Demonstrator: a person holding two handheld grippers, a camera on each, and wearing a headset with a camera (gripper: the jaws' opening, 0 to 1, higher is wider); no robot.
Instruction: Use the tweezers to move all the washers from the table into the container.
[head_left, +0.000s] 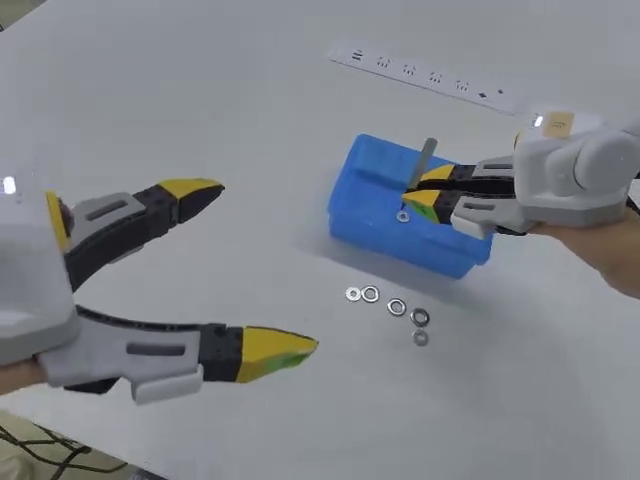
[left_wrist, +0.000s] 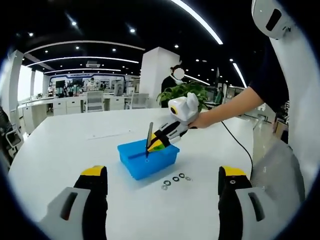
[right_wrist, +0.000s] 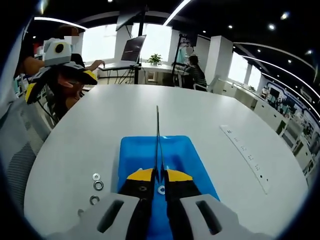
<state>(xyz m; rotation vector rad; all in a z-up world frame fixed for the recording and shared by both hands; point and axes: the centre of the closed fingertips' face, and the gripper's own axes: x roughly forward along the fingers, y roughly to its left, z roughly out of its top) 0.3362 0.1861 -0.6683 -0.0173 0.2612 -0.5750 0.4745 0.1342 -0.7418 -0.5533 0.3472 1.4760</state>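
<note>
My right gripper (head_left: 422, 192) hovers over the blue container (head_left: 372, 190), shut on grey tweezers (head_left: 428, 158) that stand nearly upright. One washer (head_left: 403, 216) shows inside the container by the tweezers' lower end; whether it is pinched I cannot tell. Several washers (head_left: 397, 307) lie in a short row on the white table just in front of the container. My left gripper (head_left: 250, 270) is open at the near left, nothing between its jaws. In the right gripper view the tweezers (right_wrist: 157, 135) run up from the shut jaws over the container (right_wrist: 137, 155), washer (right_wrist: 161, 189) below.
A white power strip (head_left: 420, 72) lies on the table behind the container. A person's hand (head_left: 610, 250) holds the right gripper at the right edge. The left gripper view shows the container (left_wrist: 142, 165), washers (left_wrist: 175, 178) and an office beyond the table.
</note>
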